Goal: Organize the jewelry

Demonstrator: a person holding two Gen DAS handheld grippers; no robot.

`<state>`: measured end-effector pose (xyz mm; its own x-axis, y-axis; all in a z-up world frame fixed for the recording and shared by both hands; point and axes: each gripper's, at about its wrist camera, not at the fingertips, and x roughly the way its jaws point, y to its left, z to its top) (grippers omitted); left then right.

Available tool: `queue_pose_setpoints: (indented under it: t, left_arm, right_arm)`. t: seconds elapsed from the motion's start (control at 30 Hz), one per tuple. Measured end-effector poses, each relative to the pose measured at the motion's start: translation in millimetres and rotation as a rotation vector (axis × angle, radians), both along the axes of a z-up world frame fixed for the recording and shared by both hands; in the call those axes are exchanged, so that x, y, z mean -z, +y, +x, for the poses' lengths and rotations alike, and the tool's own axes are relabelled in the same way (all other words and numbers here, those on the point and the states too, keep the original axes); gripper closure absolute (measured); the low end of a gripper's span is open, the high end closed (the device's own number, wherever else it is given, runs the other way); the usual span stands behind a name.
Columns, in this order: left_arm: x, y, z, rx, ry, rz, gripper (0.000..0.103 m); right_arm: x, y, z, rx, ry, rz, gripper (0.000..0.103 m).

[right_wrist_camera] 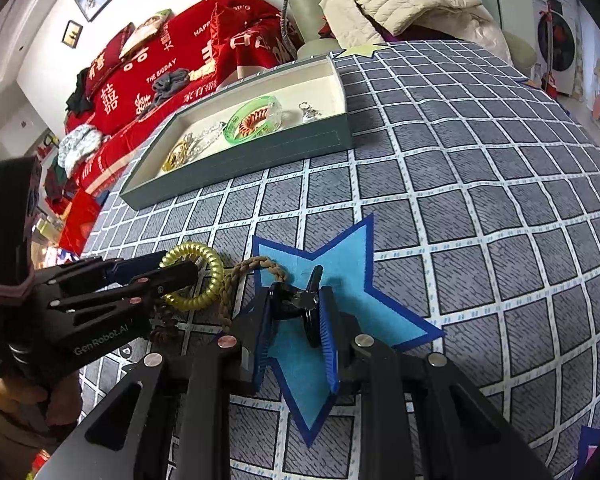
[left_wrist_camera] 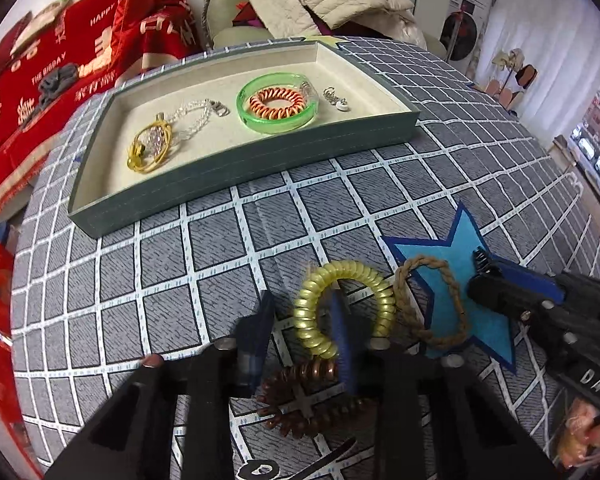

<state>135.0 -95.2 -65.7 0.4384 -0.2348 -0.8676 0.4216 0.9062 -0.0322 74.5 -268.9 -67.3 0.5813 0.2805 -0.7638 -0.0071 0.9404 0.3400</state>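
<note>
left tongs [left_wrist_camera: 304, 320] pinch the light, springy yellow coil tie [left_wrist_camera: 342, 310] by its rim on the counter [left_wrist_camera: 140, 280]; right tongs [right_wrist_camera: 294, 320] pinch a small stiff black clip [right_wrist_camera: 300, 304].

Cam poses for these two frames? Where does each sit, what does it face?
Left wrist: on the left tool, angled down at the yellow coil tie; tray beyond; right tool at right.
Right wrist: on the right tool, shut on a black clip over the blue star.
Shared: tray, coil tie, braided tie.
</note>
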Motion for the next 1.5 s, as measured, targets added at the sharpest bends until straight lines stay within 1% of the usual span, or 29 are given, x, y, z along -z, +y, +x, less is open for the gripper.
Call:
queue_pose_setpoints:
  t: [0.1,0.4,0.6,0.7,0.8,0.93,0.97,1.0,1.03,1.1,1.17,1.27,1.3,1.33,1.37,1.4,1.5]
  left_arm:
    - [-2.0,1.5,-2.2,0.001,-0.008,-0.014,0.071]
    - [-19.6,24.4,-5.4,-0.035,-0.022,-0.122,0.071]
    - [-25.2,35.7,-4.8,-0.053,-0.034,-0.135,0.071]
    - [-22.6,39.7,-3.5,-0.058,-0.018,-0.146,0.071]
    - [-20.0,41.6,-1.0,-0.090,-0.001,-0.145,0.070]
    - [-23.7,45.6,1.8,-0.133,0.020,-0.186,0.070]
    - [-24.1,46.0,2.1,-0.139,0.020,-0.183,0.060]
    - [-25.2,45.7,2.1,-0.144,0.013,-0.173,0.021]
    - [-26.2,45.7,1.4,-0.155,0.000,-0.160,0.000]
    - [-31.7,45.7,-3.1,-0.173,-0.057,-0.130,0.000]
    - [-31.2,42.7,-2.1,-0.165,-0.064,-0.099,0.000]
    - [-23.9,36.7,2.9,-0.157,-0.078,-0.031,0.000]
    - [-17.6,34.8,6.7,-0.153,-0.058,-0.011,0.008]
    - [-13.6,34.6,9.6,-0.147,-0.033,-0.007,0.012]
    - [-11.7,34.4,11.5,-0.138,-0.014,-0.013,0.022]
    - [-7.5,33.4,12.7,-0.129,0.005,-0.018,0.028]
    - [-5.6,29.7,10.7,-0.111,0.012,-0.013,0.028]
  right_arm:
    - [-0.8,-5.4,-2.0,0.013,0.000,0.026,0.078]
    - [-5.4,-16.5,-8.3,0.044,-0.001,0.062,0.078]
    - [-8.8,-17.0,-10.7,0.051,-0.007,0.063,0.078]
    - [-11.3,-16.0,-11.0,0.048,-0.010,0.058,0.078]
    - [-10.1,-15.0,-11.1,0.048,-0.006,0.062,0.078]
    - [-10.6,-14.0,-12.3,0.044,-0.009,0.071,0.078]
    - [-11.2,-13.7,-12.8,0.043,-0.011,0.072,0.078]
    - [-12.4,-13.4,-13.1,0.040,-0.016,0.074,0.078]
    - [-13.1,-13.3,-13.9,0.038,-0.018,0.076,0.078]
    - [-14.2,-14.1,-15.0,0.036,-0.025,0.084,0.078]
    - [-15.2,-15.5,-16.8,0.038,-0.030,0.092,0.078]
    - [-14.2,-17.9,-18.2,0.043,-0.032,0.107,0.078]
    - [-13.9,-18.3,-18.8,0.044,-0.032,0.110,0.078]
    - [-13.5,-19.1,-19.8,0.045,-0.033,0.114,0.078]
    - [-13.5,-19.3,-20.4,0.046,-0.034,0.115,0.078]
    - [-13.3,-19.9,-21.2,0.048,-0.035,0.118,0.078]
    - [-13.0,-22.2,-22.9,0.054,-0.037,0.125,0.078]
